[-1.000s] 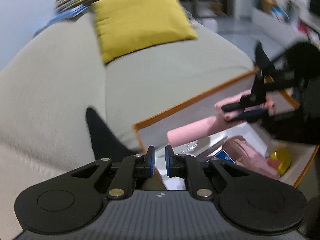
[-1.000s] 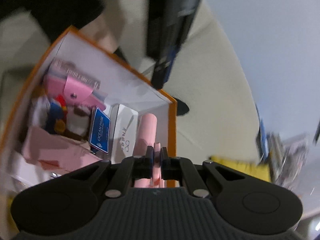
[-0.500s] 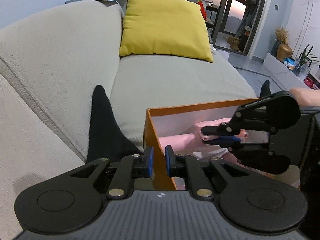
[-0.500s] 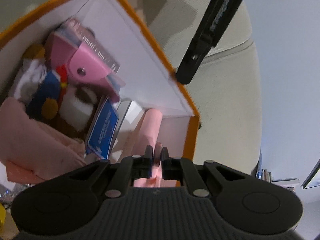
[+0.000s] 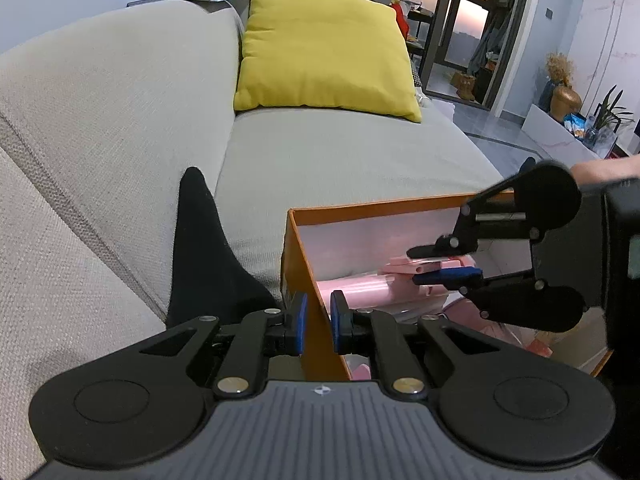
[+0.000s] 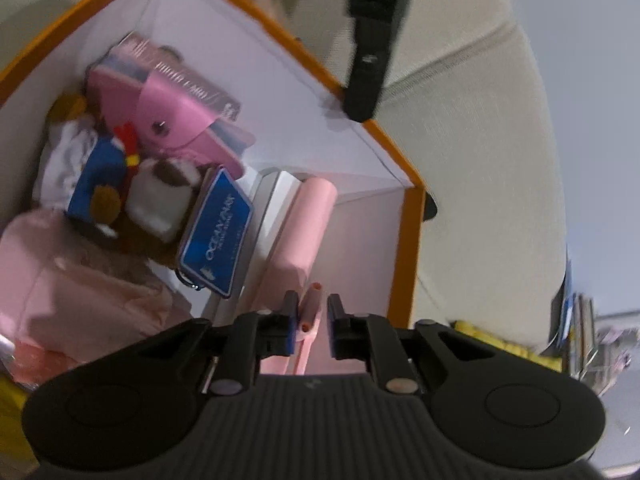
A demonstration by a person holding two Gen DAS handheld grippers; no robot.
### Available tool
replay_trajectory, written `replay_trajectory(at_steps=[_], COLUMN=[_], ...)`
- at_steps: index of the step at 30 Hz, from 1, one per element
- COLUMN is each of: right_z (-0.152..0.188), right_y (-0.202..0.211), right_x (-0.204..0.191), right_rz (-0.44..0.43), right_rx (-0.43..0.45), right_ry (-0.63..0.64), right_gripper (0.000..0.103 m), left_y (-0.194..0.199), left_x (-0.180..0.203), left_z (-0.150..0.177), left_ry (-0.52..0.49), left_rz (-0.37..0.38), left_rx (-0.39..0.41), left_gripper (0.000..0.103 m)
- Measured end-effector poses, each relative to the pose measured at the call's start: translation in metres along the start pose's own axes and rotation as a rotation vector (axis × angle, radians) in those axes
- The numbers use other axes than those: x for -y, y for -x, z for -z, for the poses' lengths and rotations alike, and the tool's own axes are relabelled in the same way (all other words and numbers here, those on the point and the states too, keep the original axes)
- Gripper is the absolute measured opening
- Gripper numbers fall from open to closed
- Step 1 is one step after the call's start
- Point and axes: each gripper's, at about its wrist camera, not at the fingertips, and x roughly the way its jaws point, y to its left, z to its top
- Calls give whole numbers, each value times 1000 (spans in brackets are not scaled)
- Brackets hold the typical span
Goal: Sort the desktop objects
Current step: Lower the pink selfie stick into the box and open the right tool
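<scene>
while my left gripper (image 5: 316, 322) straddles the orange box (image 5: 304, 264) wall, its pads sit slightly apart on either side without clearly pinching it. my right gripper (image 6: 311, 318) hangs inside the box with its fingers parted around a small pink object (image 6: 310, 306), maybe a clip, just loose between them. below lie a pink roll (image 6: 308, 220), a blue card (image 6: 218, 232) and a plush toy (image 6: 120, 184)

right gripper (image 6: 311, 317) – parted | pink clip (image 6: 310, 307) between – over orange box (image 6: 408, 248)
</scene>
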Motion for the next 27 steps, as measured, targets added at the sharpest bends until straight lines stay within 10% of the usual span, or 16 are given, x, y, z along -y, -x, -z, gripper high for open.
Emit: replay_trajectory(at_steps=[15, 27], right_z=[29, 34], right_y=[23, -7], right_x=[75, 44], right_rz=[-310, -300], right_rx=[1, -119], right_ry=[-750, -628], right_gripper=[11, 12], left_y=[2, 2], left_x=[-2, 0], left_z=[2, 3], left_ry=[13, 10], left_rz=[11, 11], left_rx=[13, 12], left_gripper=[13, 13])
